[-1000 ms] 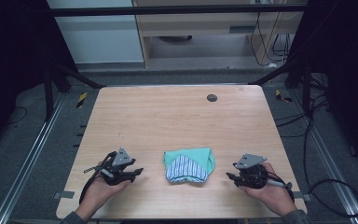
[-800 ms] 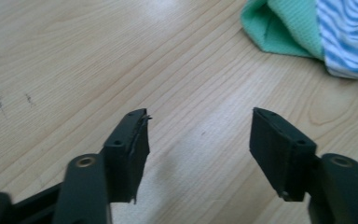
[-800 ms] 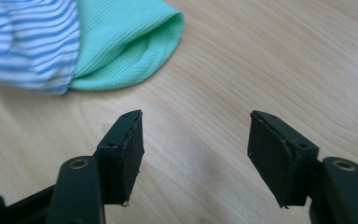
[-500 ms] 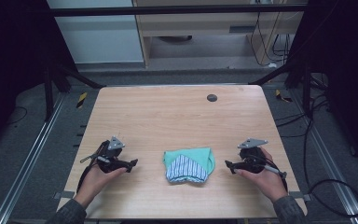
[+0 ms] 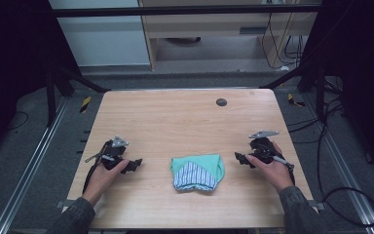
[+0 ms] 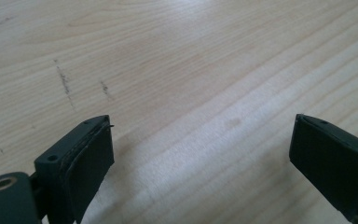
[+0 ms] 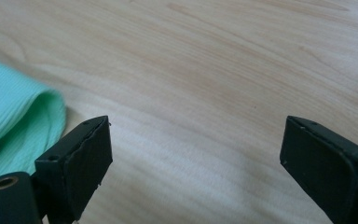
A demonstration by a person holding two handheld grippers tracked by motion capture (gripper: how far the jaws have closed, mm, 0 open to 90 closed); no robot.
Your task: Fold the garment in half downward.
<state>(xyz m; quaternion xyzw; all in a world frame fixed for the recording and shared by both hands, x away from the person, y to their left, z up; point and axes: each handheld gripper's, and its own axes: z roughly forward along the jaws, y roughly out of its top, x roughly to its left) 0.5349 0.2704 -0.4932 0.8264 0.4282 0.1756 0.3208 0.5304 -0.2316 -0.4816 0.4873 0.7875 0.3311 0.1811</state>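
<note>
Both grippers stand released, jaws just widened with nothing between them: left gripper (image 5: 135,165) and right gripper (image 5: 239,158) flank the folded green cloth (image 5: 196,171) lying near the tabletop's (image 5: 175,117) front edge. Best approach low, pinching opposite edges evenly.

A folded mint-green and striped cloth (image 5: 196,172) lies flat near the table's front edge.

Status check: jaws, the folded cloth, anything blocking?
Left gripper and right gripper: jaws just opened, nothing between them. Folded green cloth lies between the grippers, untouched. Table around it unobstructed.
</note>
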